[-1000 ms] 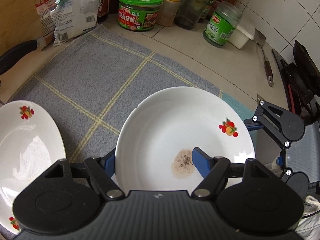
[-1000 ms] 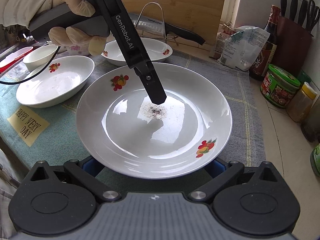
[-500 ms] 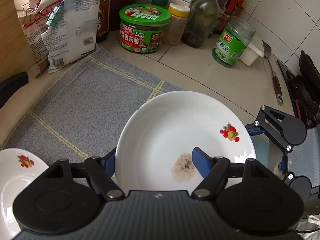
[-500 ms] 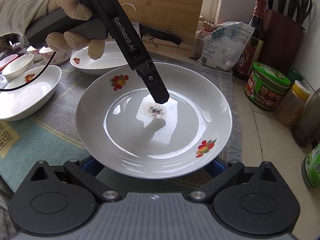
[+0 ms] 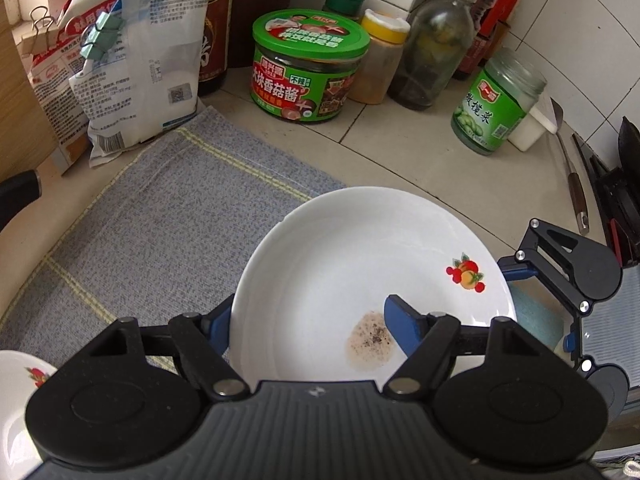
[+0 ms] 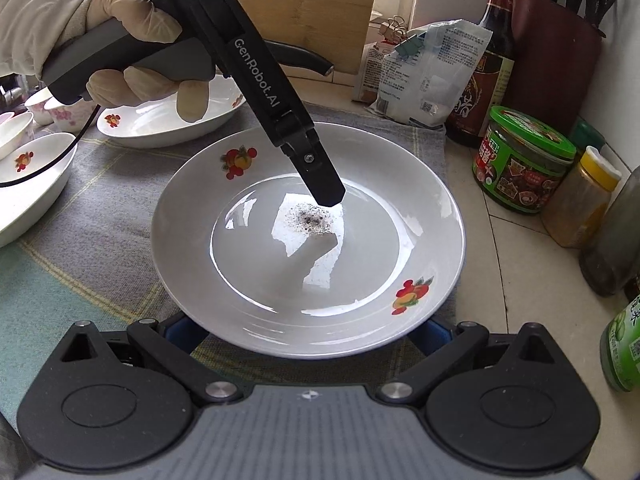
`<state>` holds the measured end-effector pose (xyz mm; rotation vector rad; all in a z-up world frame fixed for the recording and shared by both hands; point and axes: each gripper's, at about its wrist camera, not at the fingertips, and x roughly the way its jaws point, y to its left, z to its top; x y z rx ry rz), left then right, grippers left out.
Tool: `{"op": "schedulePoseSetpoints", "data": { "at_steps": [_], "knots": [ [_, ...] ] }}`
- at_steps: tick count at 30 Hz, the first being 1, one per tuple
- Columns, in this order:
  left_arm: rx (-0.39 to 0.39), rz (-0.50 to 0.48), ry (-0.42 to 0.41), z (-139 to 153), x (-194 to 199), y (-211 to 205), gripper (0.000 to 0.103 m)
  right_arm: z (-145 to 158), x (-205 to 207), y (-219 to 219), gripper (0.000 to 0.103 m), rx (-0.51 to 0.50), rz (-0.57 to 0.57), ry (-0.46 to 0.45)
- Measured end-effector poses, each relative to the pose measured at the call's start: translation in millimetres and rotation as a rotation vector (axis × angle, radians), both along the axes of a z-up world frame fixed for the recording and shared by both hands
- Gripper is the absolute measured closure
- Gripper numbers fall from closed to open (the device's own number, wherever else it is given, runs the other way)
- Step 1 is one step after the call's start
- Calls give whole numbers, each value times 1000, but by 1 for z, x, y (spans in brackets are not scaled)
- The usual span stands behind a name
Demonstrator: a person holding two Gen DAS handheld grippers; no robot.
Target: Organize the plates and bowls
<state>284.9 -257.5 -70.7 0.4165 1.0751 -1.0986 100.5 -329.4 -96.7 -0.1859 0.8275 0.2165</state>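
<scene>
A white deep plate (image 5: pixel 360 264) with fruit prints and a brown speckled stain (image 5: pixel 370 340) is held above the grey cloth (image 5: pixel 172 216). My left gripper (image 5: pixel 308 320) is shut on its rim, one blue finger (image 5: pixel 400 328) inside the plate and one (image 5: pixel 220 324) under it. In the right wrist view the same plate (image 6: pixel 280 272) fills the middle, with the left gripper's finger (image 6: pixel 324 184) over the stain. My right gripper (image 6: pixel 308 330) is open wide, its blue fingers (image 6: pixel 184 330) low under the plate's near rim. More white plates (image 6: pixel 160 120) and bowls (image 6: pixel 24 168) lie at the left.
Jars, a green-lidded tin (image 5: pixel 310 68), bottles and clipped bags (image 5: pixel 136 72) crowd the back of the counter. A spatula (image 5: pixel 572 176) and stove edge lie at the right. A knife block (image 6: pixel 560 52) stands at the back. Small bowls (image 6: pixel 40 104) sit far left.
Both grippers and the stained plate have moved right, toward the jars and the cloth's right edge. The other plates have slid off to the left of view.
</scene>
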Motion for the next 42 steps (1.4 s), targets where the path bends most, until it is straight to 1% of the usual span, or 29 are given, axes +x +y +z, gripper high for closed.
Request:
{"op": "schedulePoseSetpoints", "data": {
  "at_steps": [6,17,19,21,25,28,29,31,32,34,36,38,40,42],
  "knots": [
    [5,9,3,-7,4,-4,28,-3,5,-3,0,1,-2,12],
    [8,22,-5,-10,5,-5,27,-4,4,-5,0,6,-10,1],
    [1,26,-23,-8,3,-3,25,-4,2,-3,0,0,-12,-3],
    [-1,40,-50,-4,1,0,21,-3,-1,-3,0,-6,-18,-12],
    [-34,83,-113,15,-7,14,20,2,-9,-5,0,1,-48,-16],
    [-72,136,-153,33,-18,29,13,7,-21,-1,0,-22,-88,-23],
    [-79,152,-169,39,-24,34,13,8,-26,2,0,-31,-100,-25],
    [-95,166,-206,51,-38,44,12,11,-36,7,0,-42,-129,-38],
    [-104,168,-227,55,-47,50,9,12,-40,9,0,-39,-142,-42],
    [-117,177,-265,63,-66,60,8,15,-47,14,0,-36,-169,-58],
    [-131,187,-291,68,-87,70,8,18,-52,20,0,-49,-195,-74],
    [-137,202,-300,67,-106,79,8,19,-56,27,0,-81,-208,-89],
    [-137,220,-299,65,-126,89,8,20,-60,33,0,-89,-194,-94],
    [-134,244,-317,62,-144,97,8,21,-65,38,0,-92,-173,-102]
  ]
}}
